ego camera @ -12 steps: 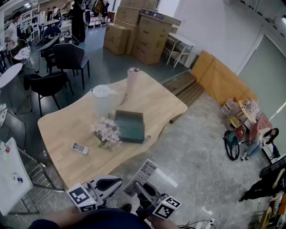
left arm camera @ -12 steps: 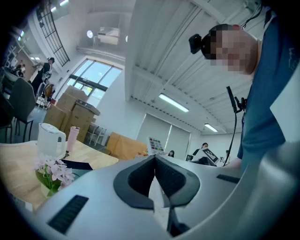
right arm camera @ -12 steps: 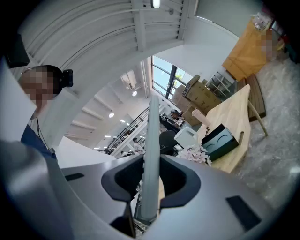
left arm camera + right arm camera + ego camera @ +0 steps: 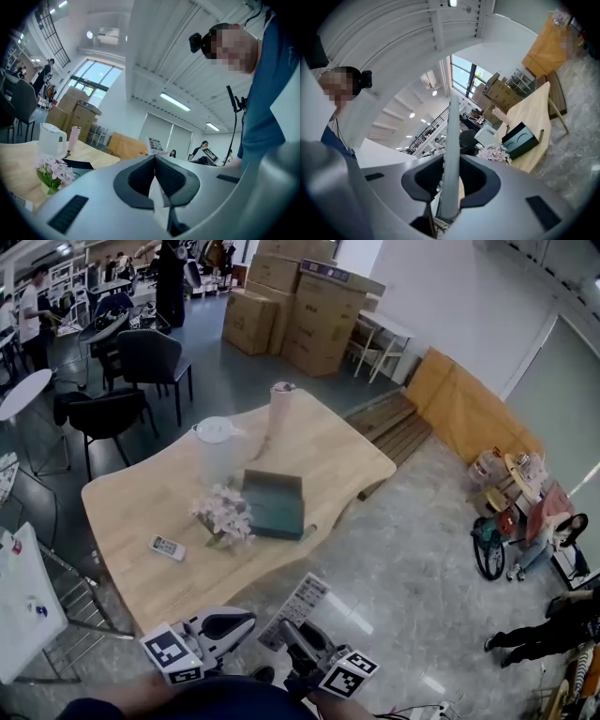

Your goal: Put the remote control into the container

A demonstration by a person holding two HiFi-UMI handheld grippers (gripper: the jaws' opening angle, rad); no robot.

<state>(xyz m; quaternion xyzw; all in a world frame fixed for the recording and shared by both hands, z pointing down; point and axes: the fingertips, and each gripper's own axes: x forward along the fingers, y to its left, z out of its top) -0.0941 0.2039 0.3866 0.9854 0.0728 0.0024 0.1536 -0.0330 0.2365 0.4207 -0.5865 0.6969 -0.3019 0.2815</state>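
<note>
Left gripper [image 4: 232, 622] jaws closed on nothing, right gripper [image 4: 294, 634] clamped on a patterned card [image 4: 296, 606], remote control [image 4: 168, 548] flat on the wooden table [image 4: 347, 460], flowers [image 4: 223, 514] between it and the dark container [image 4: 274, 504]

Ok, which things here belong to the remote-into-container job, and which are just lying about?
Part of the job:
- remote control
- dark green container

Not part of it:
- flowers
- white jug
- pink tumbler
- patterned card, clamped in the right hand-held gripper
- cardboard boxes
- black chairs
</note>
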